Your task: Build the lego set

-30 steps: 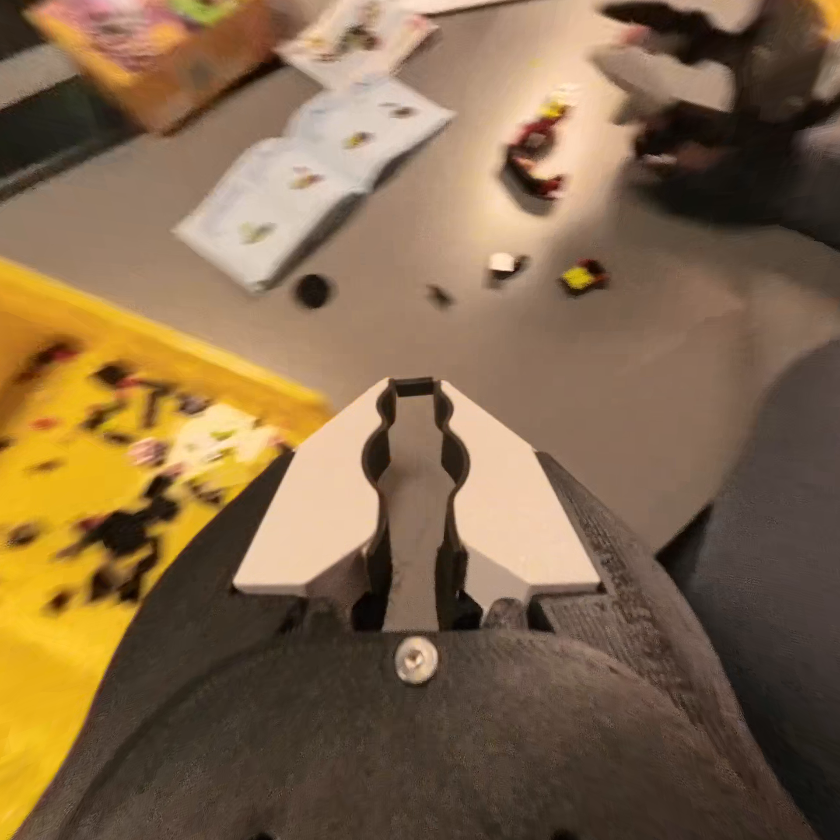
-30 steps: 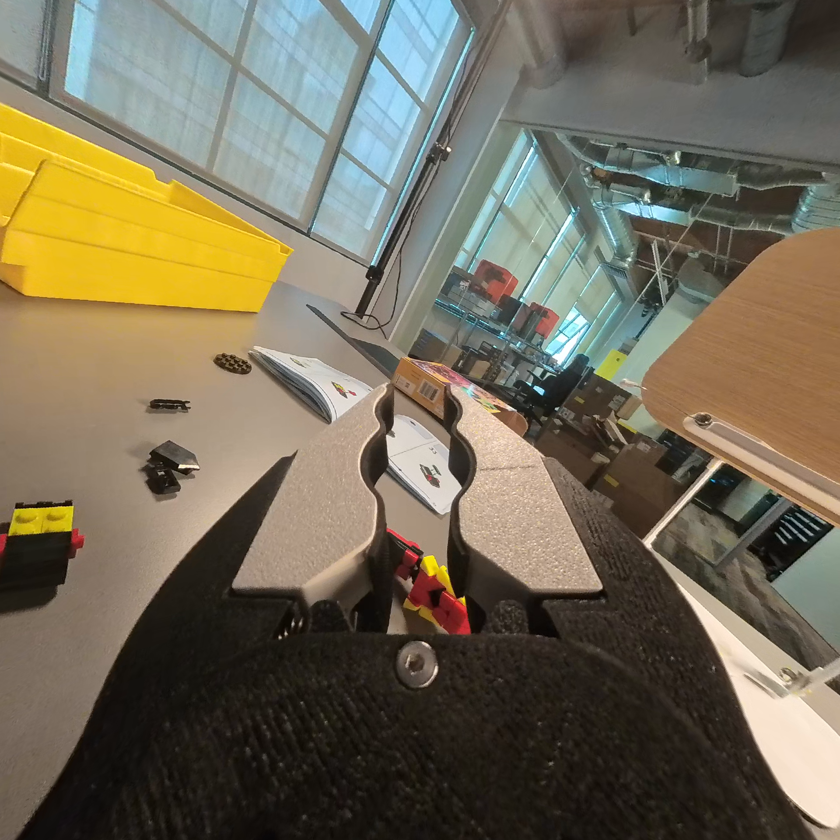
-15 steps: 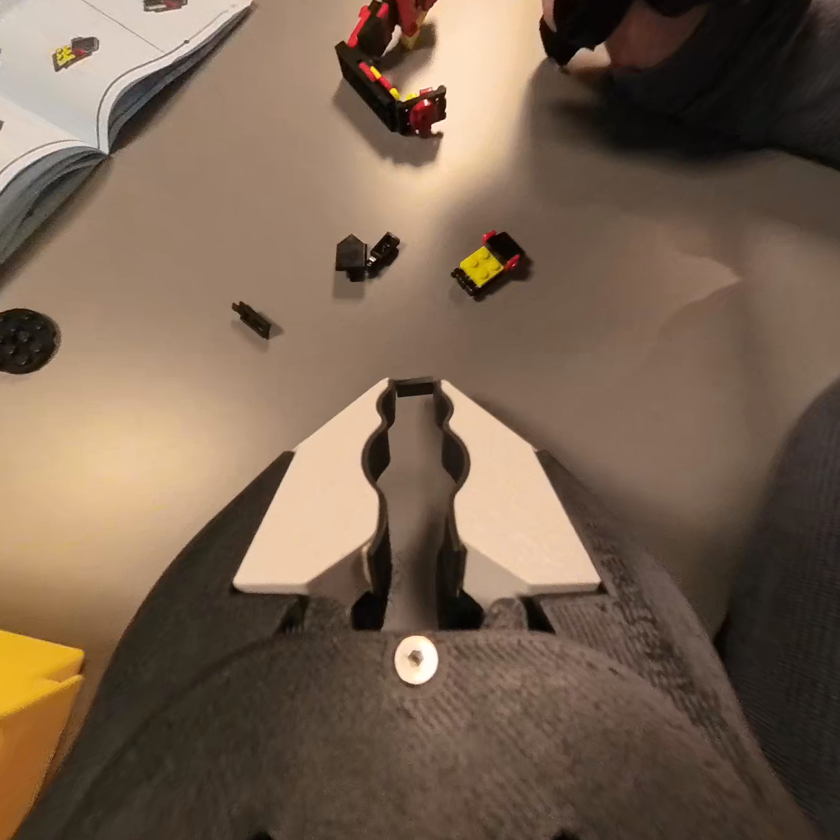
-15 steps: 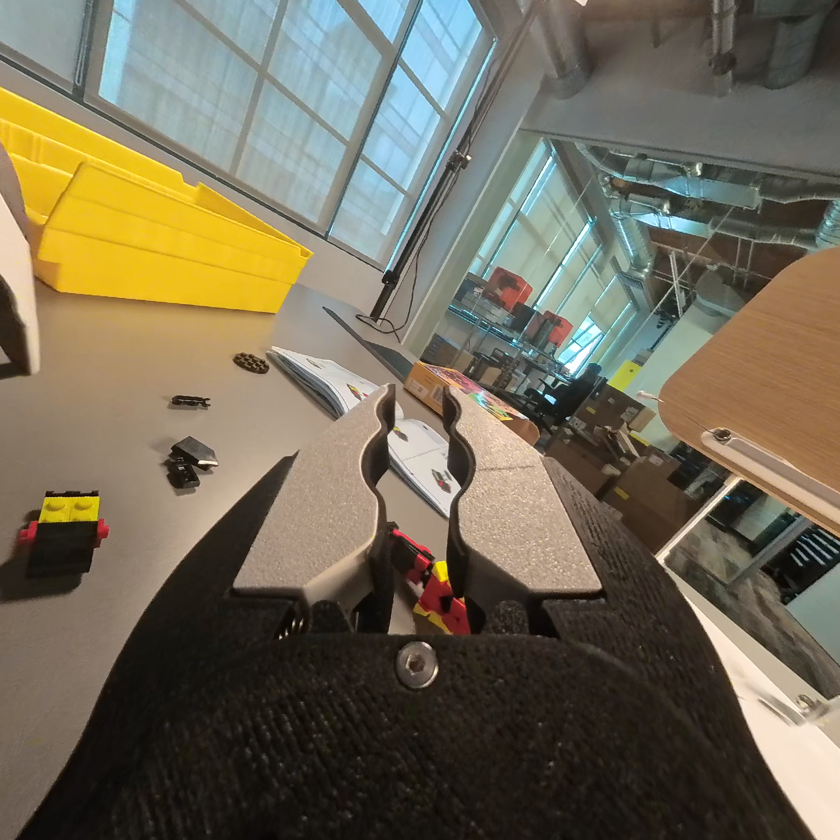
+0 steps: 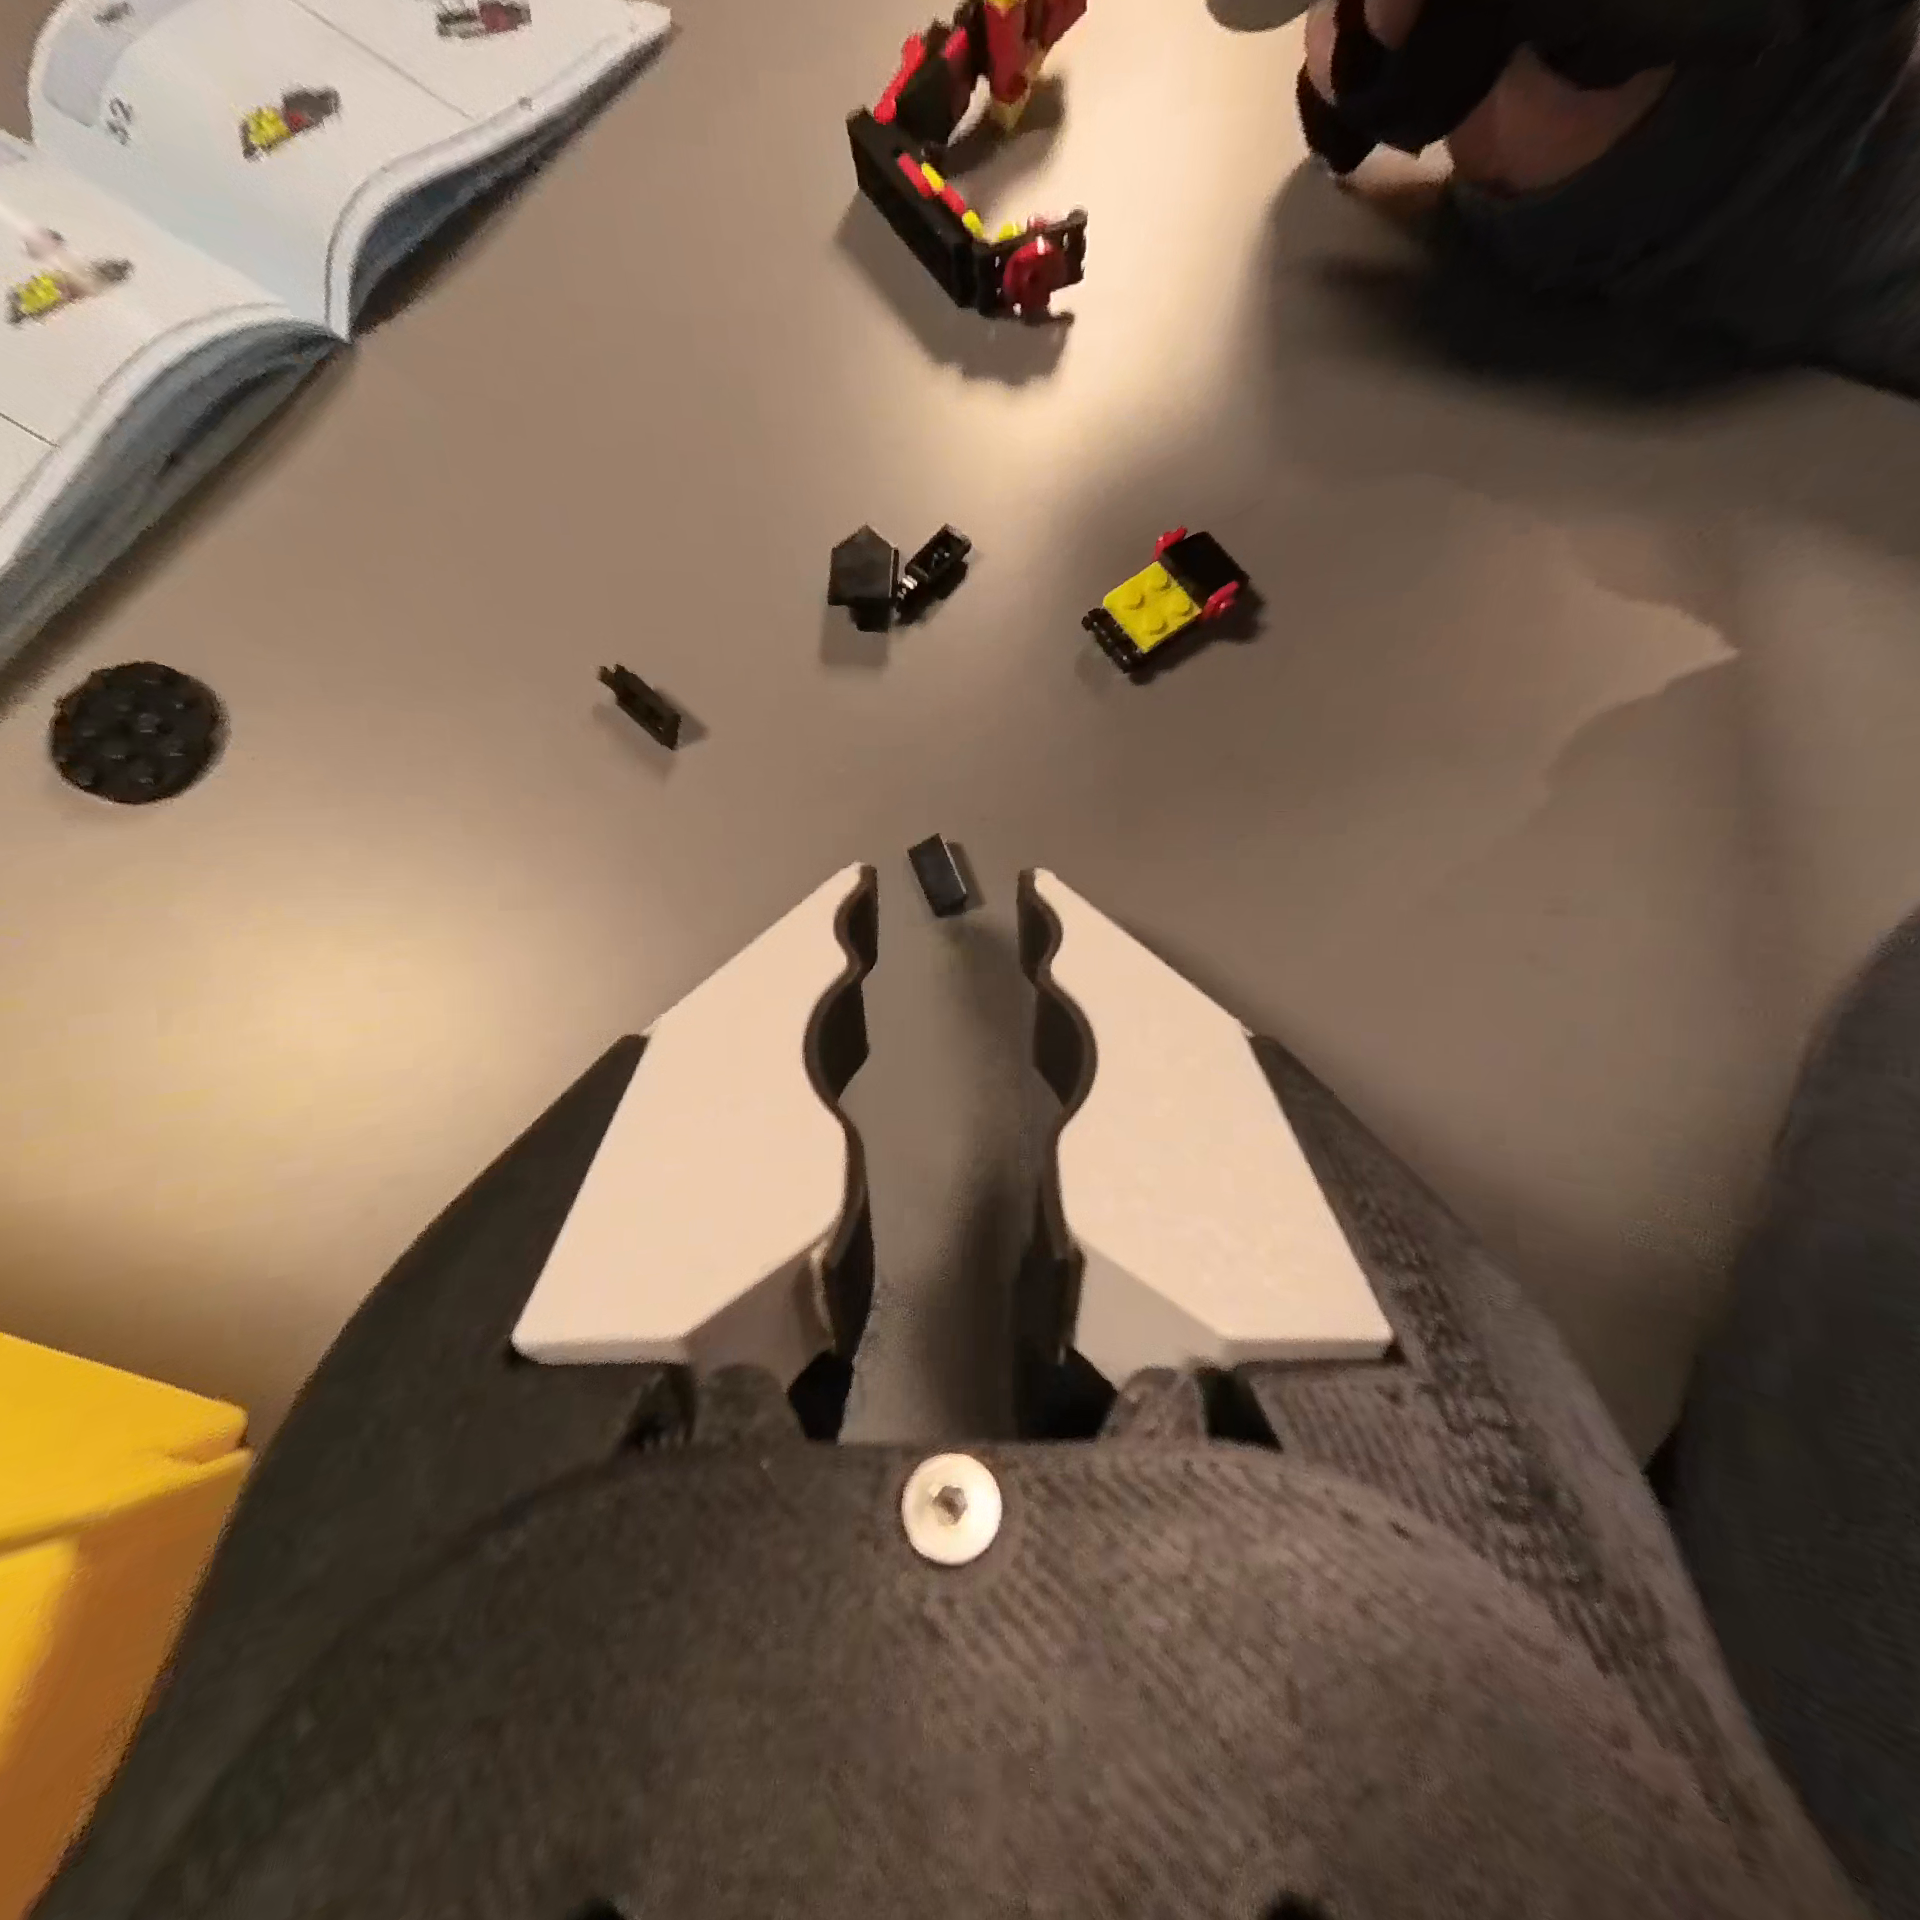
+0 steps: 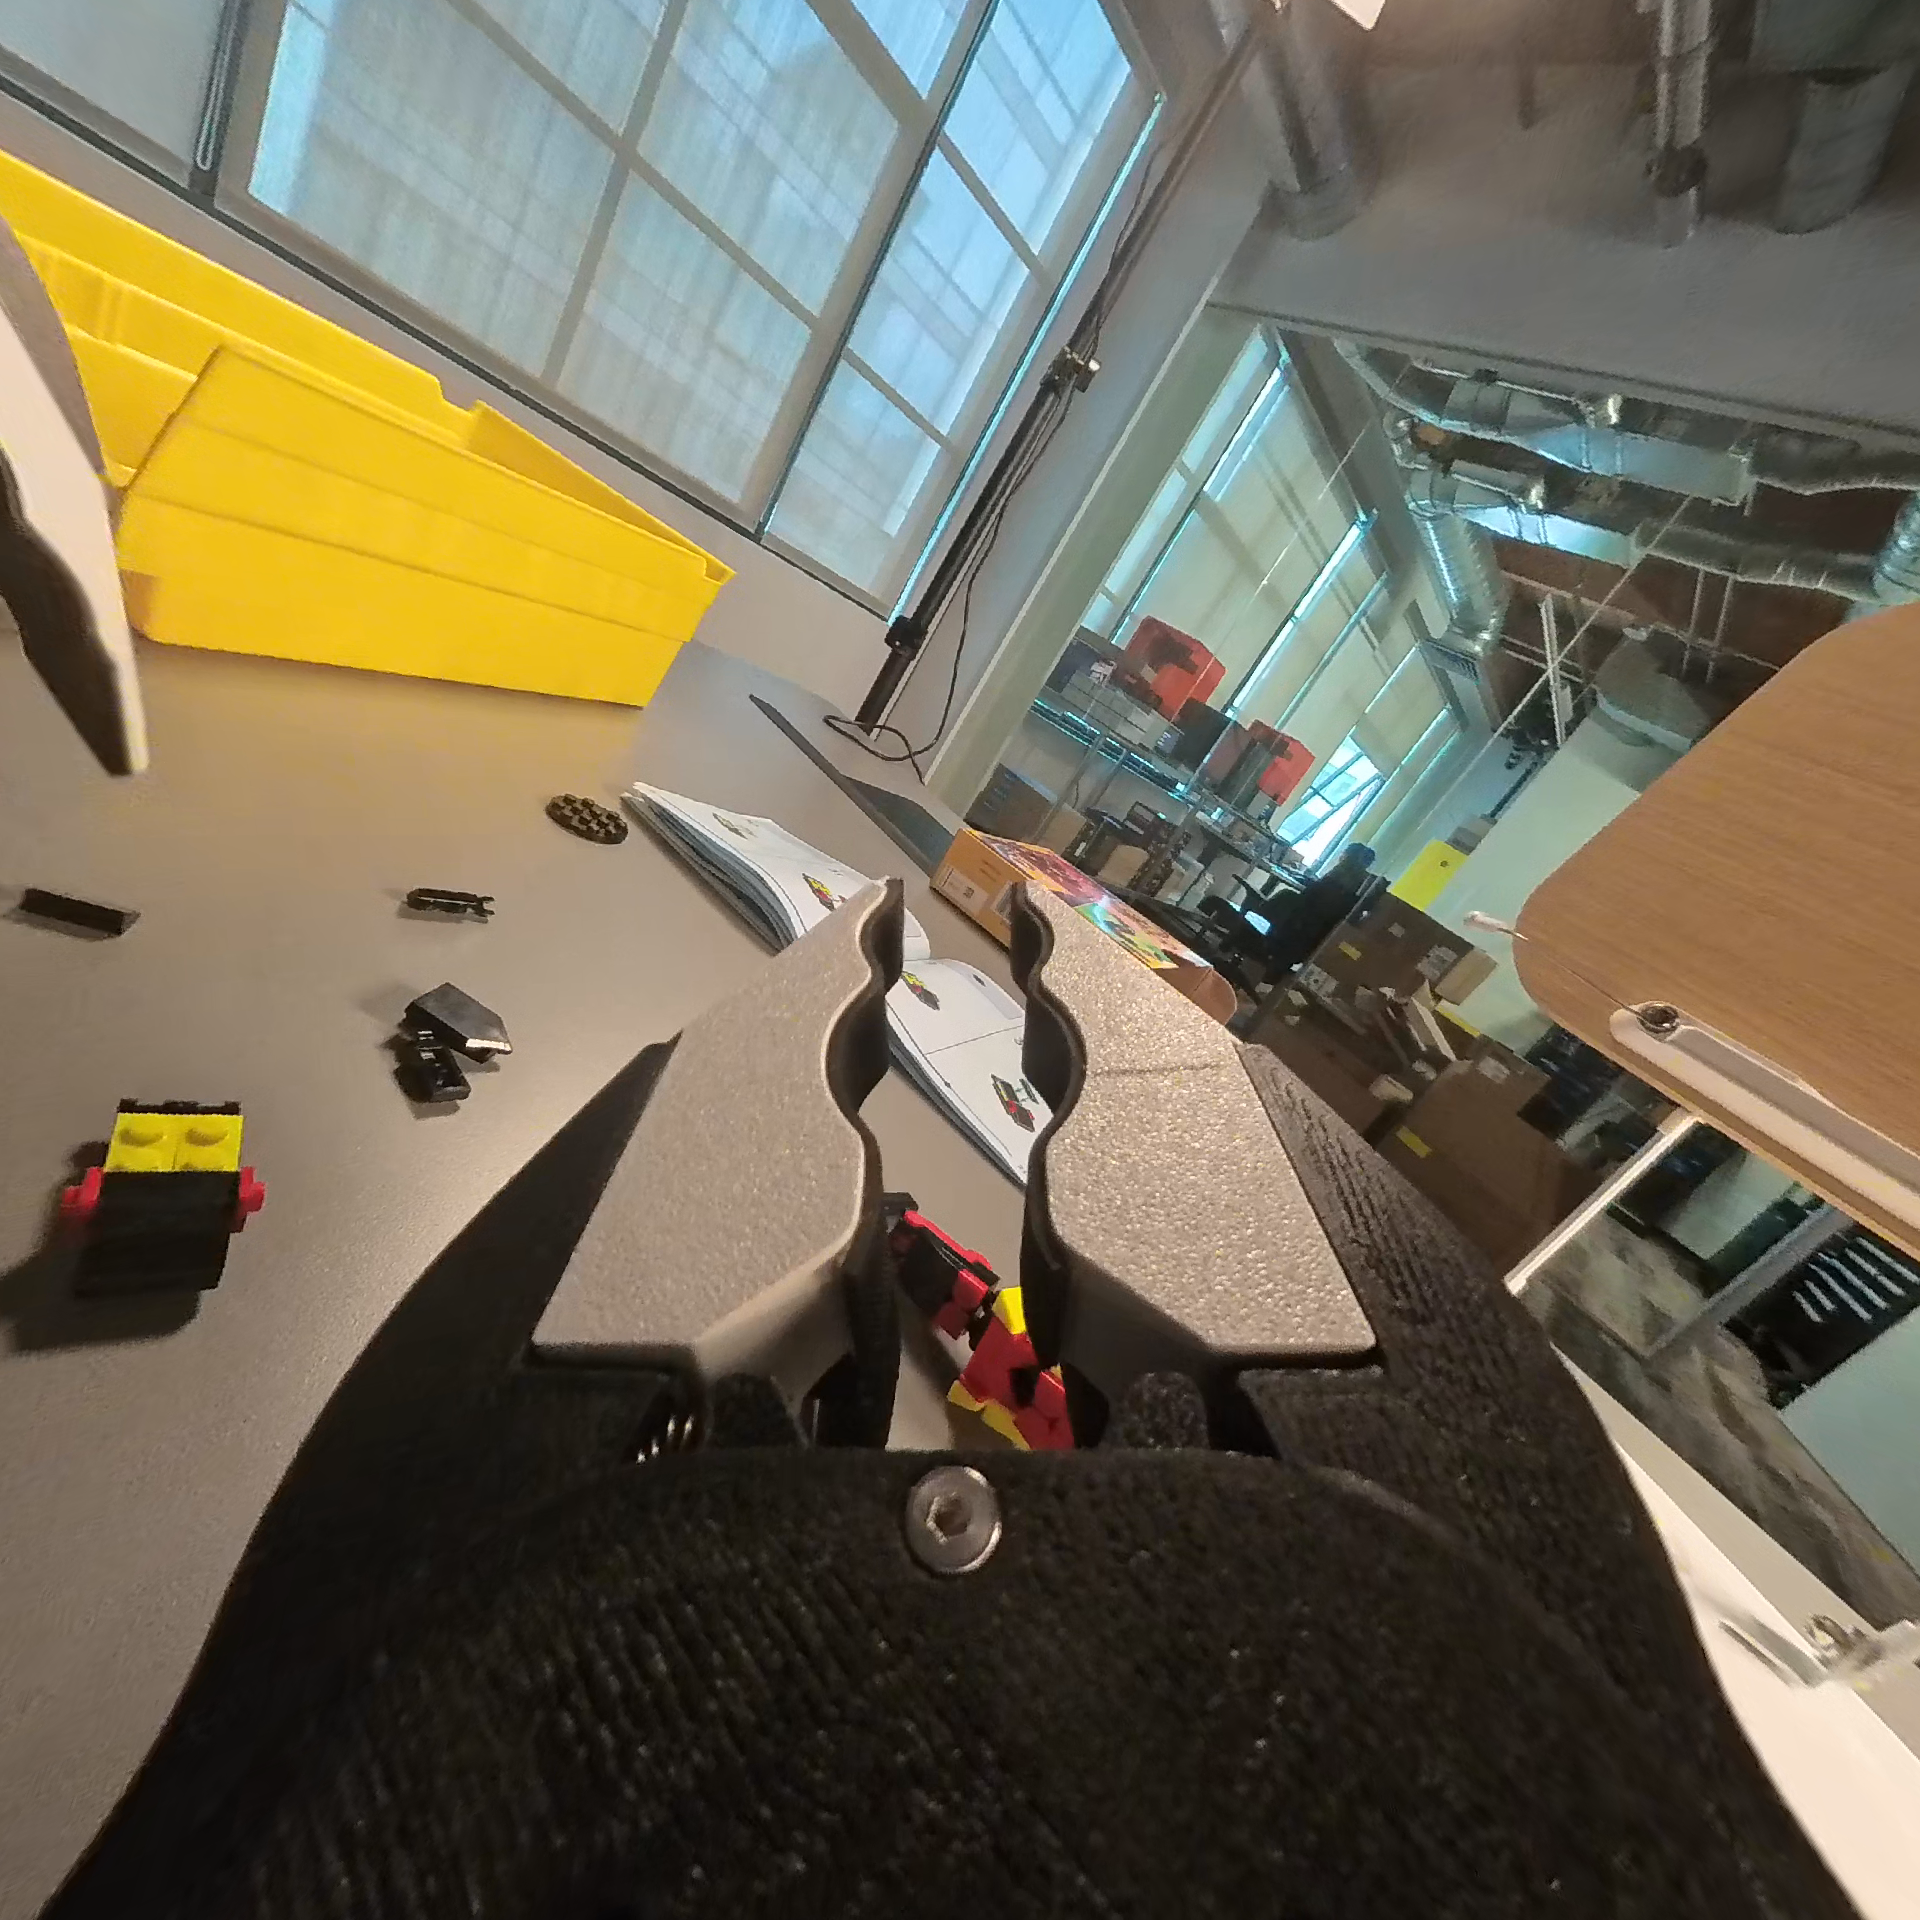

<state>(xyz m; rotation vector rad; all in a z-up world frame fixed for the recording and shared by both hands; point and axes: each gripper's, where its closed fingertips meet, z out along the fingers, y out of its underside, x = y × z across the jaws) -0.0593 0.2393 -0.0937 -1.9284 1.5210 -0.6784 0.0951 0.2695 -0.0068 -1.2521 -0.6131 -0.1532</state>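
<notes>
In the left wrist view my left gripper [image 5: 943,883] is open just above the grey table. A small black brick [image 5: 941,871] lies loose on the table between its fingertips. Ahead lie a slim black piece [image 5: 639,707], a black wedge [image 5: 862,566], a yellow, black and red sub-assembly [image 5: 1164,603] and a larger black, red and yellow build [image 5: 971,197]. My right gripper [image 6: 951,904] is open and empty, low over the table, with that build [image 6: 977,1320] showing under its fingers. The small black brick [image 6: 73,914] and one left finger [image 6: 62,582] show at the left.
An open instruction booklet [image 5: 208,187] and a round black plate [image 5: 135,732] lie at the left. A yellow bin corner [image 5: 83,1558] is near left; stacked yellow bins [image 6: 364,540] stand by the window. A set box [image 6: 1070,914] lies beyond the booklet. A gloved hand [image 5: 1558,104] rests at top right. Tip to tip, the grippers are about 20 cm apart. The left tips stand about 7 cm off the slim black piece [image 5: 639,707].
My left gripper swung from over the yellow bin to the table, then opened. The small black brick it held now lies on the table between its tips. The right gripper barely moved.
</notes>
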